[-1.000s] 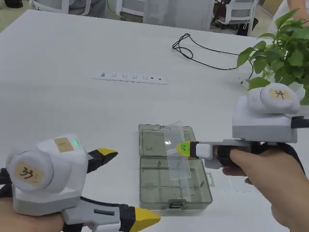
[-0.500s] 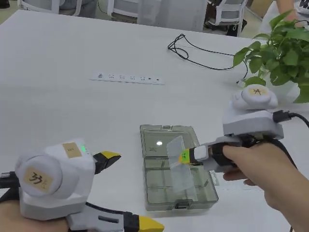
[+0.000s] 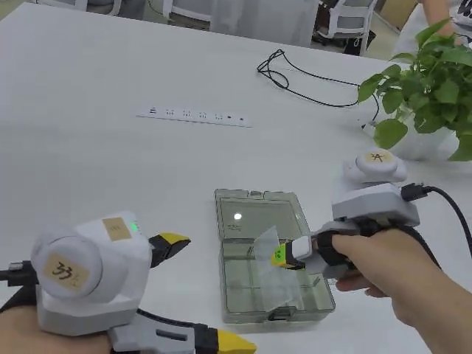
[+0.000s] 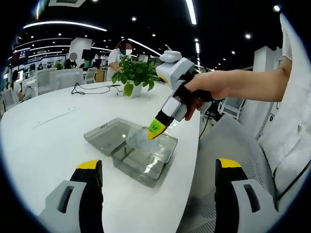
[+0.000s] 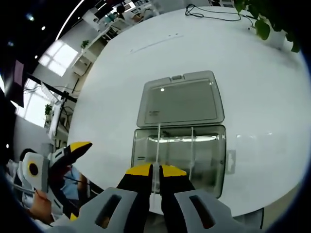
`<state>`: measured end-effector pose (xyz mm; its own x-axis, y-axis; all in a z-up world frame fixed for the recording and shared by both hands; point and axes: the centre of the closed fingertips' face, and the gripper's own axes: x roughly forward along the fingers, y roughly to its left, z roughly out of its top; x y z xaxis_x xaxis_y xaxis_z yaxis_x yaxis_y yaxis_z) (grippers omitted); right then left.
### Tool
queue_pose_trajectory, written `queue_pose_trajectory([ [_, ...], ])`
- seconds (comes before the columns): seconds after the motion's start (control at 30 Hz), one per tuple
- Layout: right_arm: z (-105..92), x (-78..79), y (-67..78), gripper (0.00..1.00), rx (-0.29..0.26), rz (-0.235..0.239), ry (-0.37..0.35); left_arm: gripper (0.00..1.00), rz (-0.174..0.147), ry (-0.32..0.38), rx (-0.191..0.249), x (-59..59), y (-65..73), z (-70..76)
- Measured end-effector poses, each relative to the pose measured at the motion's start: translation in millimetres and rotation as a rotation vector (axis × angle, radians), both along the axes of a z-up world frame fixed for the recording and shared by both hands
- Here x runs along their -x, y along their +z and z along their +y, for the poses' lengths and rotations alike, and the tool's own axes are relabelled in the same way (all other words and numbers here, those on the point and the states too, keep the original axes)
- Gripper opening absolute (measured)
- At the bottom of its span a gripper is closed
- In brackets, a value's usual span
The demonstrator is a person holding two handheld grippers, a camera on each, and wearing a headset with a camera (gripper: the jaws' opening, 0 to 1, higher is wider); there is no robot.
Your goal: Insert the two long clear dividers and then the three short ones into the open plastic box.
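The box lies open on the white counter, low in the centre of the head view, its lid flat toward the top of the frame. The right gripper reaches in from the right over the base, jaws clenched on a clear divider that stands tilted above the compartments (whether its lower edge touches the box floor cannot be told). The hand holding this gripper hides part of the box's right wall. In the right gripper view the divider shows edge-on as a thin line running up from the yellow tips across the base, with a second thin line parallel on its right. A small clear piece lies on the counter just beside the box's right wall. The left gripper hovers at lower left, well apart from the box, jaws spread wide and holding nothing. Higher in the frame lie a power strip and a black cable, with a plant at upper right, all well apart from the box.
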<state>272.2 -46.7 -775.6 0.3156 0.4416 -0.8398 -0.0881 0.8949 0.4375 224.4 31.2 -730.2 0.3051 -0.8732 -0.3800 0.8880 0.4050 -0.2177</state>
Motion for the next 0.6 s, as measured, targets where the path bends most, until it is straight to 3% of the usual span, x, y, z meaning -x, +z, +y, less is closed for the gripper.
queue_pose_trajectory([
  [0.6,-3.1,-4.1,-17.3,0.07,0.017,0.001,-0.014,0.98,0.021,0.018,0.010,-1.8,-1.6,-0.9],
])
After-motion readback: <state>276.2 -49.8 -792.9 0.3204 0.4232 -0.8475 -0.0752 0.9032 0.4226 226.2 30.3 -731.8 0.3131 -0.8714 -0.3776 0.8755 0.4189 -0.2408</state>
